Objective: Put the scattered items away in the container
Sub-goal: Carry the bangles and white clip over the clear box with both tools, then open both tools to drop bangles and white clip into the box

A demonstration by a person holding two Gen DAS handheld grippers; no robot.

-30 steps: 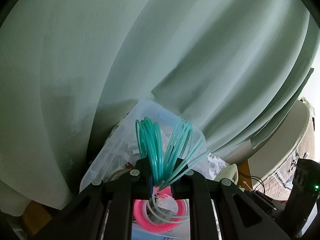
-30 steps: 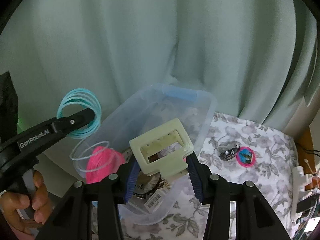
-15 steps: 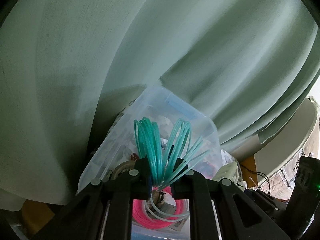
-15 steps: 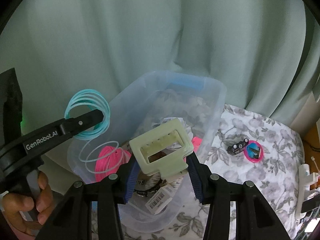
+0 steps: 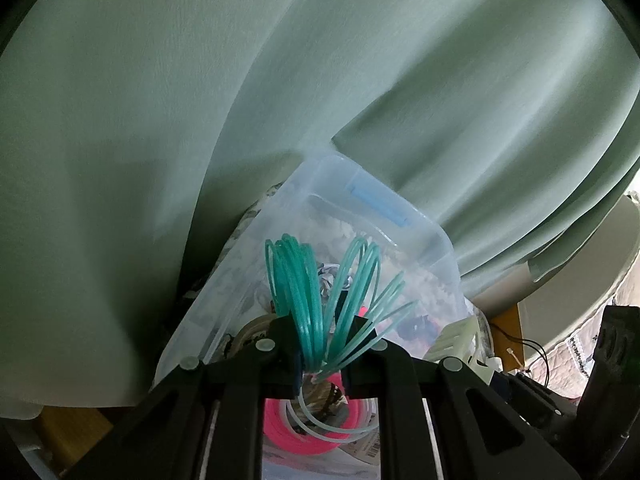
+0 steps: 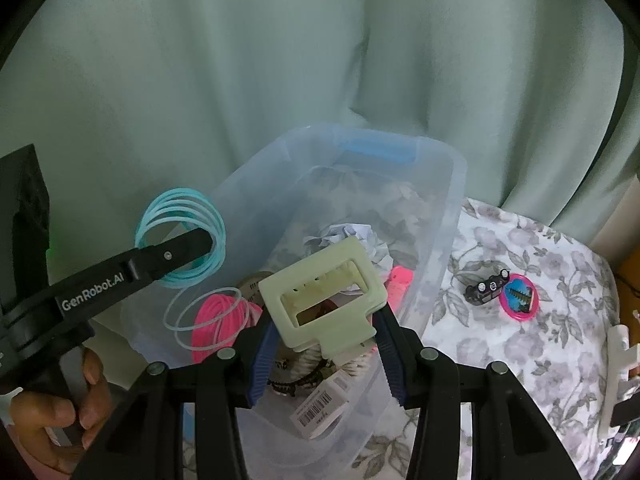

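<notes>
Descent is seen in the left wrist view: the bin (image 5: 404,236) fills more of the frame than a sec ago, w/ more of its inside shown. The left tongs (image 5: 320,354) are clamped shut on a teal coil (image 5: 304,292), held over the bin's near edge; a pink coil (image 5: 308,436) and a clear loop lie below, apparently inside the bin. Drop-off is judged close.

In the right wrist view the bin is likewise seen larger and nearer. The right tongs (image 6: 326,344) are part-closed on a cream clip (image 6: 324,296), held above the bin's contents (paper wad, tagged bits, pink coil). The left tongs' holder hand (image 6: 60,412) is seen bottom left. Two items are left out on the floral cloth (image 6: 560,360), to the bin's right: a small dark part (image 6: 486,288) and a pink-rimmed disc (image 6: 519,297), touching.

Green curtain (image 6: 280,60) is hung behind; wood furniture is glimpsed at the edges.
</notes>
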